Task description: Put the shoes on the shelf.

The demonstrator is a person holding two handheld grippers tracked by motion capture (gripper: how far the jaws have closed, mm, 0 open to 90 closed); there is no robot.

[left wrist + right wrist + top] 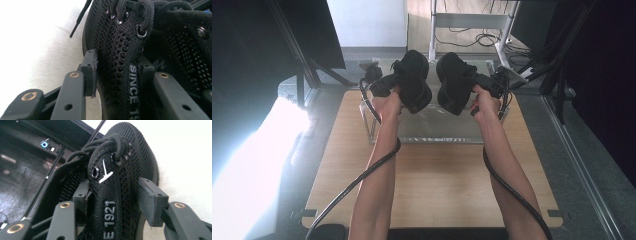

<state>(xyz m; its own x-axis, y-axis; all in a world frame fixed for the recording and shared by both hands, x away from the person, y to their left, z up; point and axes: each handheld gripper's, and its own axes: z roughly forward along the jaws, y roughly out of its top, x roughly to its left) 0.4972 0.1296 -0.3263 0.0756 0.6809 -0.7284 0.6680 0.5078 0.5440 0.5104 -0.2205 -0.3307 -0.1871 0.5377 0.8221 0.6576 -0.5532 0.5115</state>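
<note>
I see two black mesh lace-up shoes side by side over the far part of the table: a left shoe point(414, 80) and a right shoe point(454, 82). My left gripper point(399, 84) reaches in from the left. In the left gripper view it point(117, 72) straddles the left shoe point(120, 62) at its eyelet side wall, one pad outside and one inside, without squeezing the mesh. My right gripper point(474, 86) does the same from the right. In its own view it point(115, 200) stands around the right shoe point(112, 195) at its laced wall, the outer pad point(150, 202) just beside the mesh.
A clear plastic rack point(432, 135) stands on the wooden table point(432, 185) under the shoes. Behind it are a white metal frame point(472, 20) and floor cables. Dark panels flank both sides, and strong glare washes out the left floor.
</note>
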